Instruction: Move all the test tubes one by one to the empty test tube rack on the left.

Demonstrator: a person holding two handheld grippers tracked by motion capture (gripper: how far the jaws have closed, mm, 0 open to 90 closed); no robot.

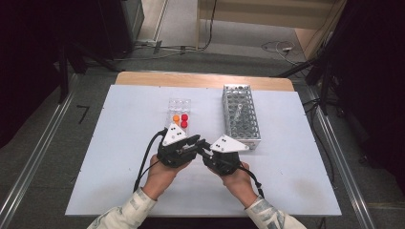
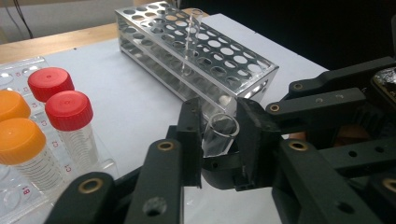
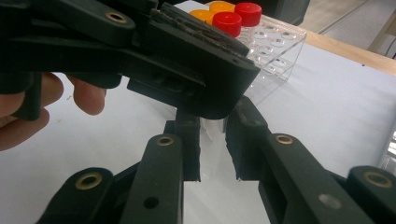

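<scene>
Black jaws closest to the lens, those of the left hand-held gripper (image 2: pixel 218 116), clenched on a clear glass tube (image 2: pixel 219 136) — mouth open and upward, tilted, held just above the surface (image 2: pixel 140 102) in front of the metal rack (image 2: pixel 243 70). Looks like a hand-over between the two tools. Meets the right hand-held gripper (image 3: pixel 212 122) tip to tip there, with its jaws standing on either side of the tube's lower part; cannot tell whether closed on the glass or merely flanking it.

Could go wrong in three ways, by my judgement. Letting go on the left before a firm grip on the right means a drop onto the surface and a roll. Squeezing from both sides at odds, or twisting apart, means cracked glass. Swinging wide risks a knock against the rack, where a second tube (image 2: pixel 191 42) stands leaning, or against the red-capped vials (image 2: pixel 69 109) in the clear tray (image 2: pixel 32 191) — both near.

Left hand (image 1: pixel 160 176) and right hand (image 1: pixel 239 183) low at the near edge, wrists angled inward, tools converging in a shallow V.
</scene>
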